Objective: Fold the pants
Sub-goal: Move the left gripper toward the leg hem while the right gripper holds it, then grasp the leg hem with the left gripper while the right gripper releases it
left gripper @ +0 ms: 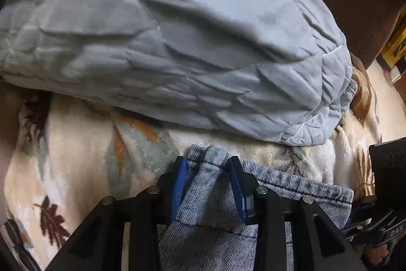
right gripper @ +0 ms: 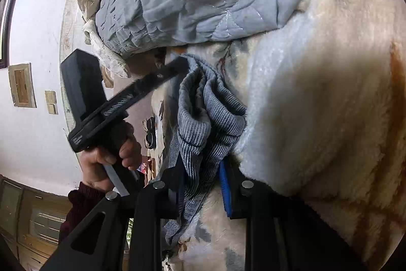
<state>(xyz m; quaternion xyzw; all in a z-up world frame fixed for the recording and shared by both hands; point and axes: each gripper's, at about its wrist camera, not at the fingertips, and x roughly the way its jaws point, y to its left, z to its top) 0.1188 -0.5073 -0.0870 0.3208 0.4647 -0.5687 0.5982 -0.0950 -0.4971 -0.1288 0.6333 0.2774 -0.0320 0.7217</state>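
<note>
The pants (left gripper: 291, 192) are faded blue-grey denim and lie bunched on a cream fleece blanket with a leaf print (left gripper: 76, 144). My left gripper (left gripper: 206, 169) is shut on a folded hem edge of the pants, the cloth pinched between its blue pads. My right gripper (right gripper: 203, 169) is shut on another bunched edge of the pants (right gripper: 203, 123), close beside the left one. The left gripper's black body (right gripper: 101, 98) and the hand holding it show in the right wrist view. The rest of the pants is hidden under the grippers.
A big rumpled grey-blue quilt (left gripper: 177, 42) is heaped on the blanket just beyond the pants. A thick cream fold of the blanket (right gripper: 317, 106) rises on the right. A white wall with switch plates (right gripper: 38, 93) stands to the left.
</note>
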